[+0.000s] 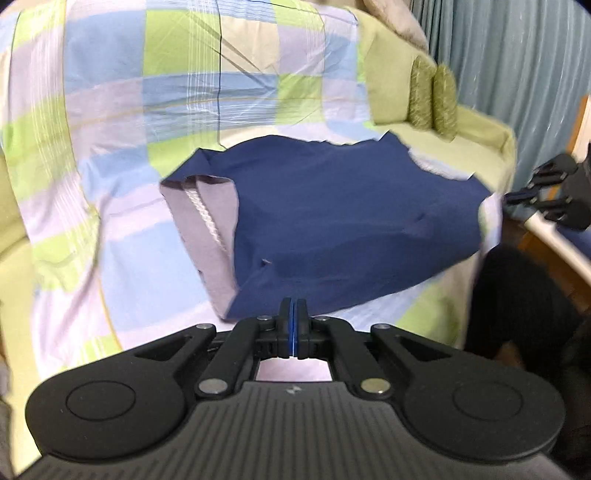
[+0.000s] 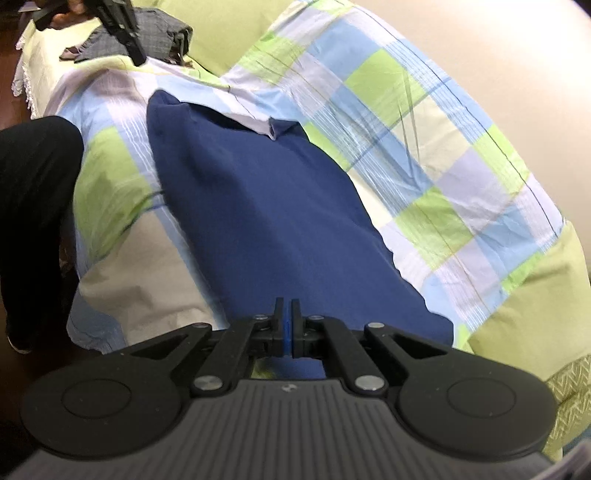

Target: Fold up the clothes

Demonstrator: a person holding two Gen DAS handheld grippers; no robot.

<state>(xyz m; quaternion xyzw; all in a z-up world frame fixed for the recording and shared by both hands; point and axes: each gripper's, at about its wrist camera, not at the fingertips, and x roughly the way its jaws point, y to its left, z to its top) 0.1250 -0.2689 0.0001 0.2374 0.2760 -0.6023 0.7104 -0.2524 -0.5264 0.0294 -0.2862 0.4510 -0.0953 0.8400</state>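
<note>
A navy blue garment (image 1: pixel 332 214) lies spread on a checked sheet, its grey waistband with a white drawstring (image 1: pixel 207 221) at the left. My left gripper (image 1: pixel 292 302) is shut at the garment's near edge; whether cloth is pinched is not clear. In the right wrist view the same garment (image 2: pixel 266 221) stretches away from my right gripper (image 2: pixel 287 302), which is shut at its near end. The right gripper also shows at the right edge of the left wrist view (image 1: pixel 546 192), and the left gripper at the top left of the right wrist view (image 2: pixel 122 33).
The checked blue, green and white sheet (image 1: pixel 147 110) covers a light green sofa (image 2: pixel 535 314). Green cushions (image 1: pixel 432 92) stand at its far end. A grey folded garment (image 2: pixel 147 37) lies on the sofa. A person's dark leg (image 2: pixel 33 206) stands beside the sofa's front.
</note>
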